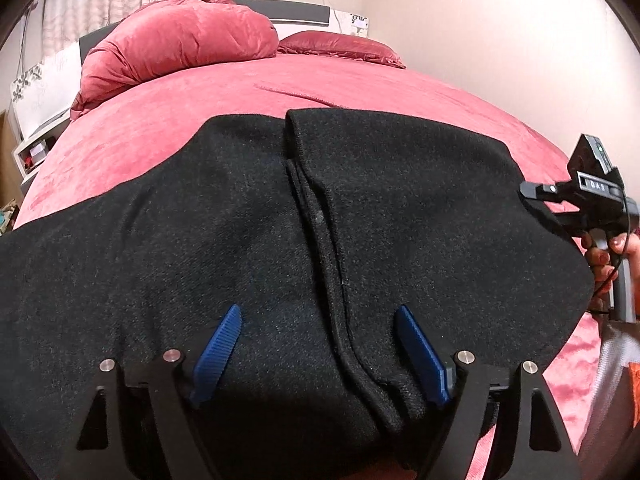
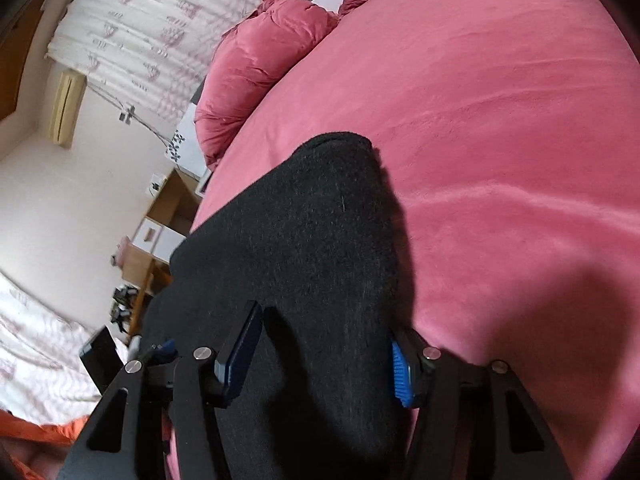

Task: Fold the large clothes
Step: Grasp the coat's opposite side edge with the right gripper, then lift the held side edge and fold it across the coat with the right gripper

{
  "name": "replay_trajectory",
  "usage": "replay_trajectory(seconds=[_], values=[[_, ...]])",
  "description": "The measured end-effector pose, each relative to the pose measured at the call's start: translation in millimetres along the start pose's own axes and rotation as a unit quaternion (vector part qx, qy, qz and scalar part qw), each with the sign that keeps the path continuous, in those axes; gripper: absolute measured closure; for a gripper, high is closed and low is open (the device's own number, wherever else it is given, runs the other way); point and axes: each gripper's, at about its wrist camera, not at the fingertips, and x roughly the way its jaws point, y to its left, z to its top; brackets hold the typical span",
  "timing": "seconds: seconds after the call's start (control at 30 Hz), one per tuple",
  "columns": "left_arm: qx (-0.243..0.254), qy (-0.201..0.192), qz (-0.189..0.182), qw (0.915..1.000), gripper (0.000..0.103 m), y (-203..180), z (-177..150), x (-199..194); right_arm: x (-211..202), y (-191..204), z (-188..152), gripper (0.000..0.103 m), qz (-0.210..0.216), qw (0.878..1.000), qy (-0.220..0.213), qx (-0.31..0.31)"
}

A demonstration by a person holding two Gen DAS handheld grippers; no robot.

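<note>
A large black woollen garment [image 1: 280, 240] lies spread on the pink bed, with a folded seam running down its middle. My left gripper [image 1: 318, 312] is open just above the garment's near part, its blue pads [image 1: 218, 352] apart and holding nothing. My right gripper [image 2: 324, 340] is open over the garment's right edge [image 2: 312, 240], jaws wide, nothing between them. The right gripper's body also shows in the left wrist view [image 1: 584, 188], held by a hand at the garment's right side.
The pink bed cover [image 1: 360, 84] extends beyond the garment. A bunched pink duvet [image 1: 180, 48] and a pillow [image 1: 340, 46] lie at the headboard. A bedside unit [image 1: 32, 152] stands left of the bed. Curtains and wooden furniture [image 2: 160, 216] show in the right wrist view.
</note>
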Motion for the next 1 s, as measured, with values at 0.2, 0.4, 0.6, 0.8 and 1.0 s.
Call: replay_trajectory(seconds=[0.2,0.4,0.6,0.8,1.0], values=[[0.008,-0.004,0.008,0.9999,0.014,-11,3,11,13,12,5,0.075,-0.021,0.997,-0.004,0.076],[0.015,0.0,0.015,0.9998,0.011,-18,11,21,-3,14,4,0.079,0.015,0.99,-0.025,0.139],[-0.01,0.007,0.033,0.9994,0.011,-7,24,13,-16,35,13,0.082,0.009,0.988,-0.027,0.154],[-0.068,-0.041,0.027,0.9964,0.012,22,37,-17,-32,95,27,0.086,-0.003,0.993,-0.022,0.116],[-0.064,-0.08,-0.043,0.9938,0.012,0,63,-40,-23,145,35,0.086,-0.042,0.994,-0.016,0.095]])
